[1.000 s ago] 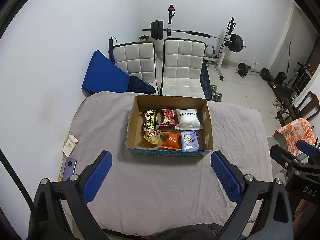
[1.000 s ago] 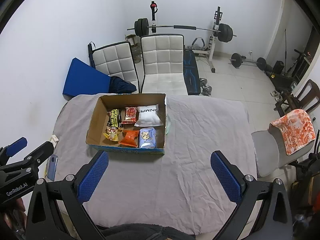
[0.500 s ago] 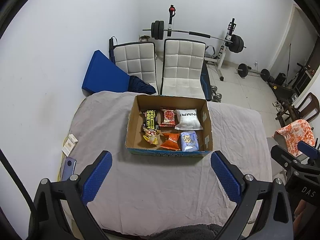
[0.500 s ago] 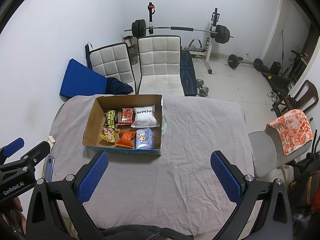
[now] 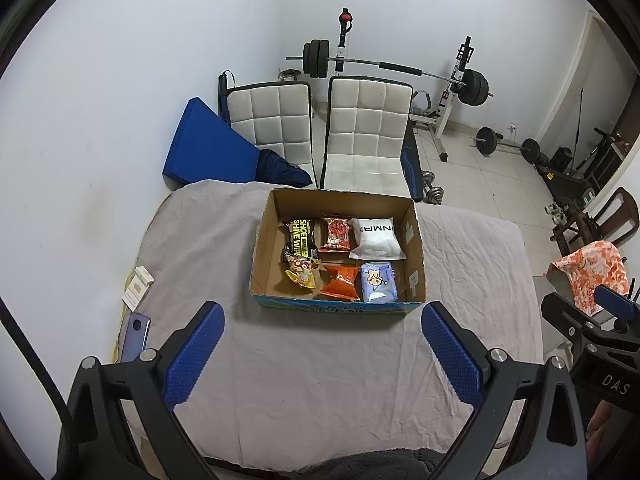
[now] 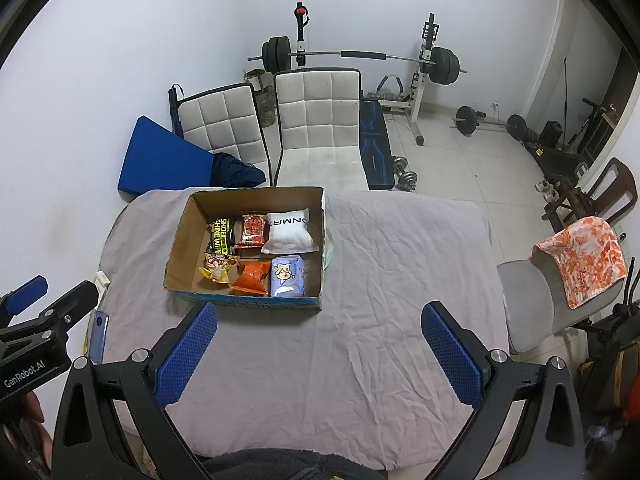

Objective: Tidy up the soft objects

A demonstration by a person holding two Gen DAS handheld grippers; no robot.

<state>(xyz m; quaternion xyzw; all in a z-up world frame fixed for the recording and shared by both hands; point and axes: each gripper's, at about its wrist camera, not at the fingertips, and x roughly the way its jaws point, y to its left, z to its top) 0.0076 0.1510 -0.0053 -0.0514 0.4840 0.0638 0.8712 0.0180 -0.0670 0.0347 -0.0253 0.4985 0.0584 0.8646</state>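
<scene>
Six soft packets lie inside the open brown cardboard box [image 5: 416, 240] that sits on the grey cloth-covered table [image 5: 312, 380], toward its far side. In the box's back row, running left to right, are a black packet with yellow "SHOE SHINE WIPE" lettering [image 5: 301, 237], a red snack packet [image 5: 337, 233] and a white pillow-shaped pouch with dark letters [image 5: 377, 239]. In the front row are a yellow crinkled wrapper [image 5: 301, 275], an orange foil snack bag [image 5: 340, 282] and a pale blue tissue pack with a cartoon print [image 5: 377, 282]. The packets lie close together, some touching their neighbours, and the left part of the box floor is bare

The left gripper [image 5: 322, 350] hangs above the near part of the table, its blue-padded fingers [image 5: 194, 354] spread wide with nothing between them. The right gripper [image 6: 320, 350] is likewise spread wide and empty over the cloth, to the right of the box and nearer than it; each gripper shows at the edge of the other's view

At the table's left edge lie a blue-grey smartphone [image 5: 135, 336] and a small white carton [image 5: 144, 276]. Beyond the table stand two white quilted chairs [image 5: 364, 132], a blue wedge cushion [image 5: 208, 148] against the wall and a barbell on a rack [image 5: 396, 68]. An orange-and-white patterned cloth [image 6: 584, 264] is draped over a grey chair [image 6: 524, 304] on the right
</scene>
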